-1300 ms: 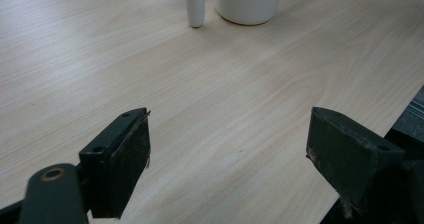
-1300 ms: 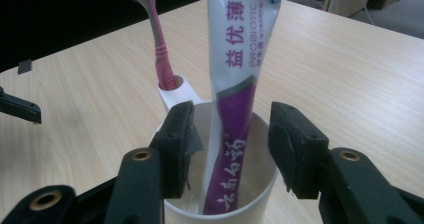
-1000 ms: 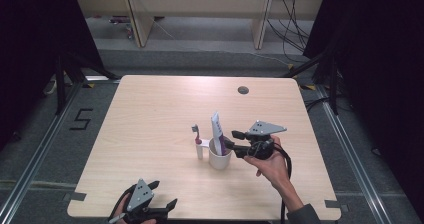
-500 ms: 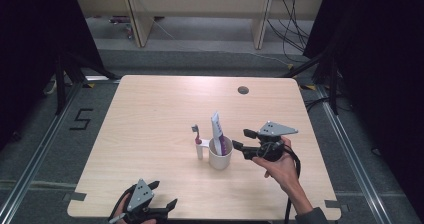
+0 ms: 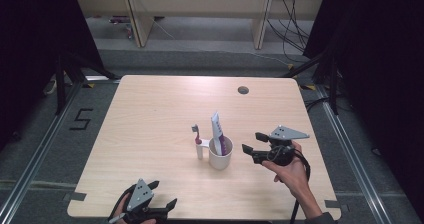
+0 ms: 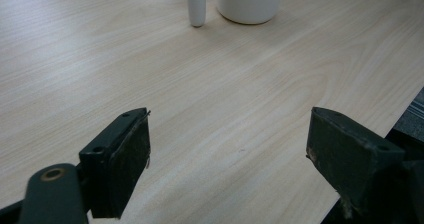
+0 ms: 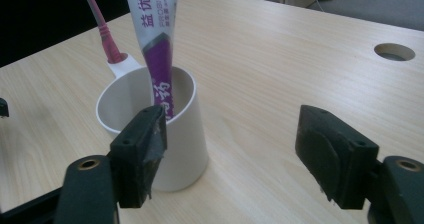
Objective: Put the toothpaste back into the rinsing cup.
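Item: white cup [image 5: 220, 155] holding toothpaste tube [image 5: 217, 129], toothbrush [image 5: 197, 135] in its side holder, mid-bench [image 5: 150, 109]; right tool [image 5: 251, 146] just opened, empty, beside it; left tool [image 5: 162, 196] open, idle; risk: a jaw clipping the rim tips the cup.

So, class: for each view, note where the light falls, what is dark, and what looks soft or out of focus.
High view: the table is evenly lit, its surroundings black, and the picture slightly soft. Left gripper view: a pale sheen on the wood at upper left; the near jaws are sharp. Right gripper view: the toothpaste tube and white cup are clear, the far floor blurred.
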Motion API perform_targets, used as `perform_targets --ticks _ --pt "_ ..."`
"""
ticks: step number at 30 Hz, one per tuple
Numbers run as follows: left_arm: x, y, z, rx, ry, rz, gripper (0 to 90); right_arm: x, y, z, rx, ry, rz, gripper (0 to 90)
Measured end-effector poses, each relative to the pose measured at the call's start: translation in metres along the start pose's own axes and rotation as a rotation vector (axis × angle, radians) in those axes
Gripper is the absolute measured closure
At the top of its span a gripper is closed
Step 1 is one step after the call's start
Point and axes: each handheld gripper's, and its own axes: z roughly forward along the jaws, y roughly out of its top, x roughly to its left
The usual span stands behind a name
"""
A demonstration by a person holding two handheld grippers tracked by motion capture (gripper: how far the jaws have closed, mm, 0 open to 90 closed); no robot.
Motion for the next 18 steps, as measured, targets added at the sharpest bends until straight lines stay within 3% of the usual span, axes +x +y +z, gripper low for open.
perform_targets --ticks 2,3,4,6,7,8,13,14,16,17,18 --pt "0.001 0.0 0.0 0.008 0.001 0.007 17.3 -0.002 -0.002 -0.002 -0.002 -0.008 -0.022 28.3" --pt "0.0 0.0 0.0 0.002 0.0 0.001 17.3 -0.001 -0.003 -0.003 0.009 -0.007 0.008 27.6" --pt "0.0 0.0 0.0 0.0 0.0 -0.002 17.3 -0.003 -0.004 -0.005 0.014 -0.021 -0.016 26.9" --pt "0.0 0.0 0.0 0.002 0.003 0.0 17.3 -0.004 -0.006 -0.006 0.007 -0.018 -0.013 26.2" --pt "0.001 0.0 -0.001 0.01 0.0 0.01 17.3 -0.003 -0.008 -0.007 0.003 -0.018 0.012 26.1" --pt "0.001 0.0 0.0 0.006 -0.001 0.008 17.3 -0.005 -0.009 -0.01 0.014 -0.025 -0.006 25.7" --pt "0.002 -0.001 -0.001 0.009 0.006 0.0 17.2 -0.007 -0.015 -0.013 0.026 -0.025 0.027 24.1" --pt "0.002 -0.001 -0.001 0.009 0.007 -0.001 17.3 -0.009 -0.016 -0.013 0.02 -0.035 0.004 23.9" --pt "0.003 -0.001 -0.001 -0.002 0.009 -0.005 17.3 -0.008 -0.018 -0.014 0.022 -0.031 0.024 23.7" --pt "0.004 0.0 -0.002 0.007 0.011 -0.001 17.3 -0.009 -0.02 -0.013 0.004 -0.045 0.011 23.7" --pt "0.004 0.0 -0.002 0.004 0.012 -0.005 17.3 -0.011 -0.021 -0.014 0.021 -0.038 0.004 23.6"
